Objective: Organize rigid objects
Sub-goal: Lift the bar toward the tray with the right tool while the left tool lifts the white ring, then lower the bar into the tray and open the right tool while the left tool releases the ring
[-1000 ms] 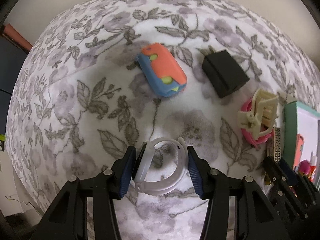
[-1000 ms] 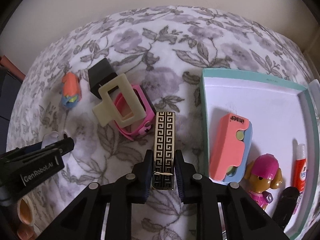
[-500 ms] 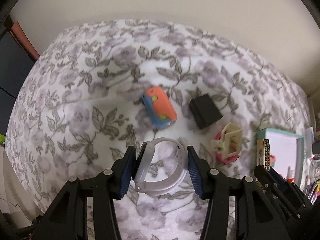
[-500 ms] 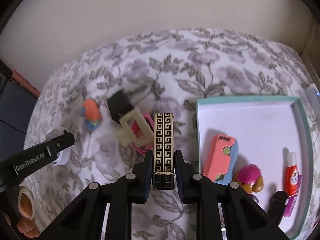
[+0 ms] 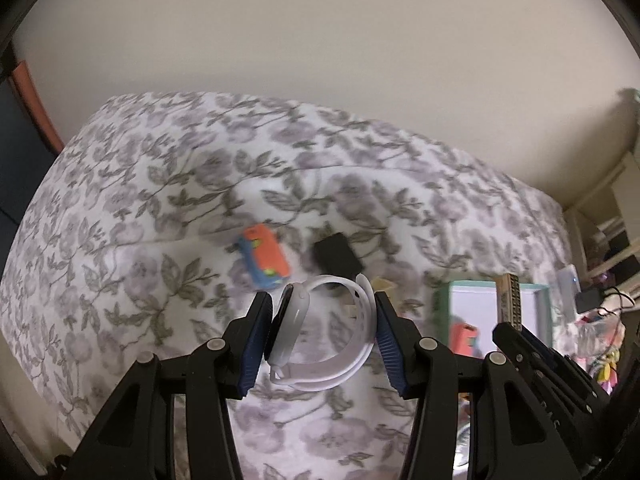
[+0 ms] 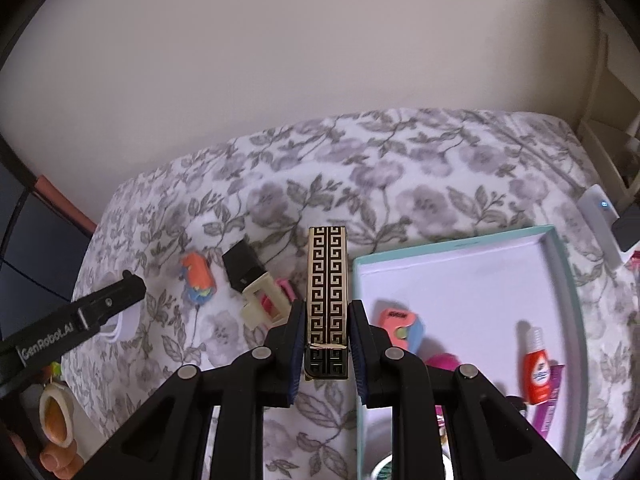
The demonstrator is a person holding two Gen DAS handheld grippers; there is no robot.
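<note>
While the left gripper [image 5: 322, 334] clamps a white smartwatch [image 5: 320, 336], the right gripper [image 6: 325, 350] pinches a black-and-gold key-patterned box [image 6: 327, 300].

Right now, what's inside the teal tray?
In the tray: a pink-and-blue case, a red-capped tube beside a purple packet, and a pink toy mostly hidden behind the right gripper, which covers the near corner.

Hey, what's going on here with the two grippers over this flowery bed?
A person is tidying small items off a floral bedspread into a teal-rimmed tray. The left gripper holds a white smartwatch in its jaws; the right gripper is clamped on a black-and-gold patterned box. An orange-and-blue case, a black block and a cream clip lie on the bed.
</note>
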